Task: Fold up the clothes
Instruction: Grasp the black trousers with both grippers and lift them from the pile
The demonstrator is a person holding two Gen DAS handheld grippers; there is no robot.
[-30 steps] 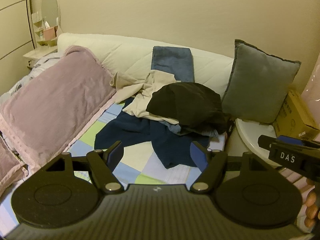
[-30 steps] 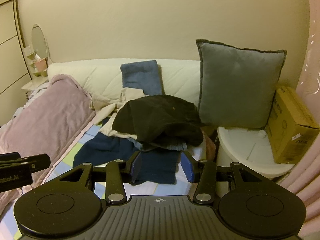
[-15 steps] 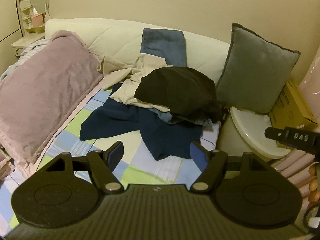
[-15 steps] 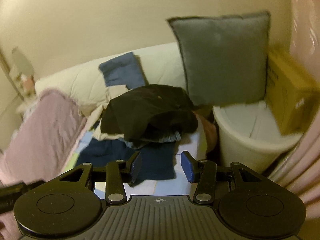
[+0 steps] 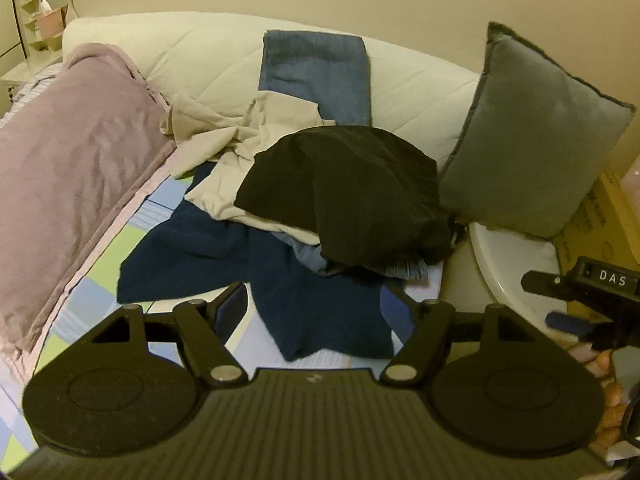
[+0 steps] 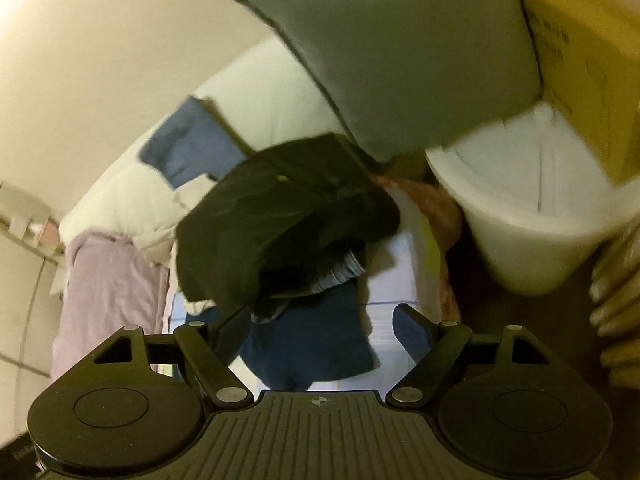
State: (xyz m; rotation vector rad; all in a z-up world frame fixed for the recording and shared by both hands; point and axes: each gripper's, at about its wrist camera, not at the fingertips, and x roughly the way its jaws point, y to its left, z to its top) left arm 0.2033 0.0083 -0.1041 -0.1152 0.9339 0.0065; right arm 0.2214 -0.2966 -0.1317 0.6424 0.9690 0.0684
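**Soft heap on the bed, both grippers empty above it**

Left to right: a mauve blanket (image 5: 68, 160) lies along the bed's left side, then the clothes pile in the middle, then a grey cushion (image 5: 532, 140). A navy garment (image 5: 316, 300) is spread flat on the checked sheet (image 5: 100, 264), under a beige one (image 5: 240, 160) and a black one (image 5: 352, 188) on top. All look light, limp and likely to drape; the black one's loose front hem seems the easiest hold. The left gripper (image 5: 316, 308) and right gripper (image 6: 320, 320) hover near the pile, jaws spread, holding nothing.
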